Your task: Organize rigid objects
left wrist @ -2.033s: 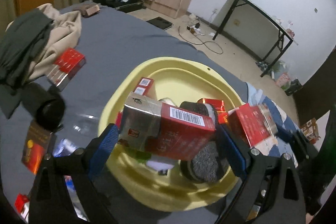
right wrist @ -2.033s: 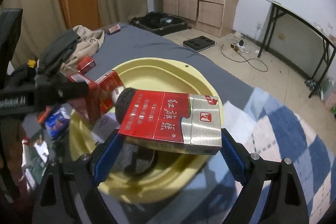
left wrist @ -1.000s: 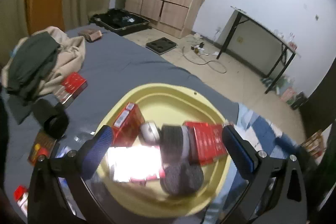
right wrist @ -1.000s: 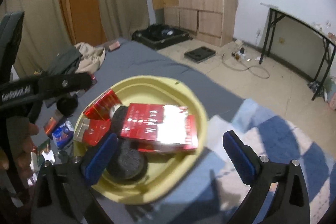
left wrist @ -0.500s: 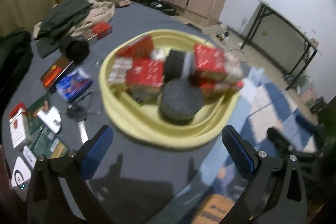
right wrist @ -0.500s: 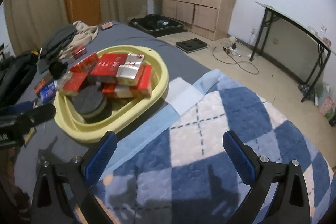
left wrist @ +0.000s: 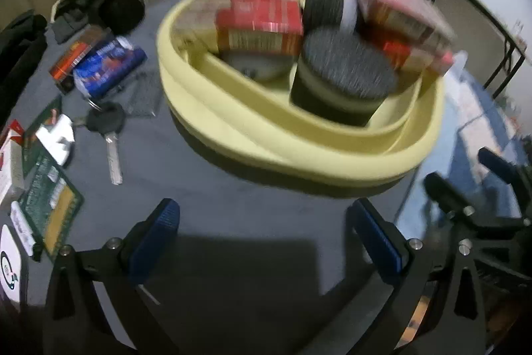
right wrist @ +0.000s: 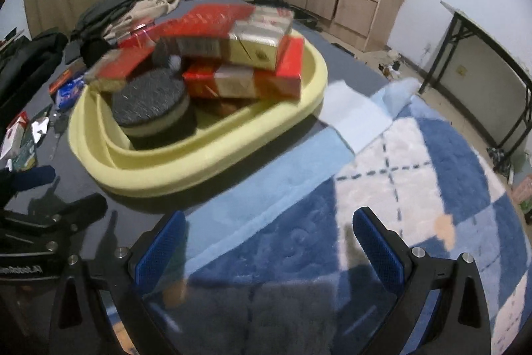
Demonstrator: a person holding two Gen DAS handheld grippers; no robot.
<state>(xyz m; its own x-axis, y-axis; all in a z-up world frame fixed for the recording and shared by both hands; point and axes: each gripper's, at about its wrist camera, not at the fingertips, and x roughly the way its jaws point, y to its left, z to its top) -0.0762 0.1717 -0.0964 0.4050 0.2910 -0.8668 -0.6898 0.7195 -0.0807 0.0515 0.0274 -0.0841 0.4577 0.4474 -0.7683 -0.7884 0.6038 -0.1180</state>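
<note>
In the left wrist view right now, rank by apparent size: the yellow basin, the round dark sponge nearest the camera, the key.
1. yellow basin
2. round dark sponge
3. key
Fisheye nearness exaggerates sizes, but the order looks clear.

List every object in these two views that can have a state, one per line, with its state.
left gripper: open, empty
right gripper: open, empty
yellow basin: loaded, piled above its rim
red cartons: stacked in the basin
round black tin: closed, in the basin
key: flat, outside the basin
</note>
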